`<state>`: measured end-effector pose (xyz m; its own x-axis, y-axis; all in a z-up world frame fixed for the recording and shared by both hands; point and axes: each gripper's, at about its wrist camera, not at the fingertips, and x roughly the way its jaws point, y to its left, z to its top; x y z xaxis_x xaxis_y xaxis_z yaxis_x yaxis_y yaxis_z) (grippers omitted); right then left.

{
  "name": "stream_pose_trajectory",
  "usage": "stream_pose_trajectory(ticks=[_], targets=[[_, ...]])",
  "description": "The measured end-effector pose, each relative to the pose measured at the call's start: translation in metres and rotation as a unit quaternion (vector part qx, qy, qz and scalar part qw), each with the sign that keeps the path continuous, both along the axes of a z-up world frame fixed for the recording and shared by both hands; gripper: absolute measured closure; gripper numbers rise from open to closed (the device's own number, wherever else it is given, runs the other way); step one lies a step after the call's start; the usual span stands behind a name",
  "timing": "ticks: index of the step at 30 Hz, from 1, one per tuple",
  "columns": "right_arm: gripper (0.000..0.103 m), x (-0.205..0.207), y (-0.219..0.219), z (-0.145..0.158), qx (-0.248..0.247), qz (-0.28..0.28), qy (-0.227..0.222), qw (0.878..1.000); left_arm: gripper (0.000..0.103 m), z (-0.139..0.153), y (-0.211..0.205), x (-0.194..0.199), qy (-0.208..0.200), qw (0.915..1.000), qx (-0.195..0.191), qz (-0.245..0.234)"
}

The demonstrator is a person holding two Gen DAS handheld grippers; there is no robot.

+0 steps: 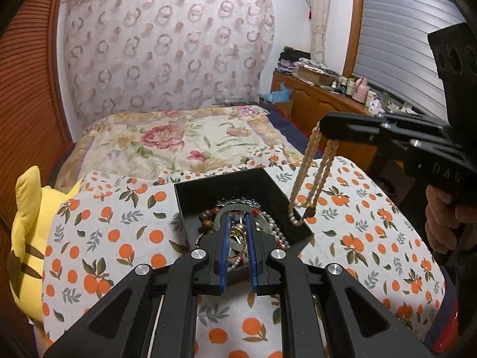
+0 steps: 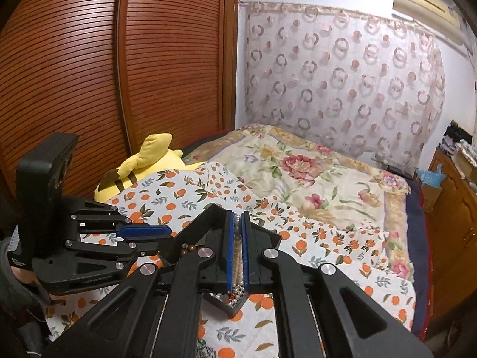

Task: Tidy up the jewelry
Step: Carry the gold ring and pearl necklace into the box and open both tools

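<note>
A black open box (image 1: 269, 186) sits on the orange-print cloth, holding several bracelets and bead strings (image 1: 238, 226). My left gripper (image 1: 238, 217) reaches into the box with its blue pads a little apart around a gold ring piece (image 1: 237, 235); whether they clamp it I cannot tell. My right gripper (image 1: 323, 128) is shut on a cream pearl necklace (image 1: 310, 176), which hangs over the box's right corner, its lower end touching the rim. In the right wrist view the necklace (image 2: 237, 256) runs between my right gripper's (image 2: 237, 217) shut pads, above the box (image 2: 235, 307).
The cloth (image 1: 119, 226) covers a bed with a floral quilt (image 1: 184, 140). A yellow plush toy (image 1: 26, 238) lies at the left. A wooden dresser (image 1: 325, 104) with bottles stands right; a wooden wardrobe (image 2: 89, 74) stands left.
</note>
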<state>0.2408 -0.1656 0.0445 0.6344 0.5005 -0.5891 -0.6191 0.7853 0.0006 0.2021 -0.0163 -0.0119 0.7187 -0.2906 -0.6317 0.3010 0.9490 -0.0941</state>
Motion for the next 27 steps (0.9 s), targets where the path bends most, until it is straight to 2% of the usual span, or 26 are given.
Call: stream_pose_trajectory(ticks=[15,27], targets=[[0.097,0.023,0.014,-0.058,-0.010,0.012,0.070,0.997,0.093,-0.006,0.003,0.042,0.013,0.9998,0.007,0.011],[0.096,0.018,0.010,-0.064,0.001,0.010,0.080,0.997,0.093,-0.003,0.002,0.077,0.021,0.9997,0.010,0.014]])
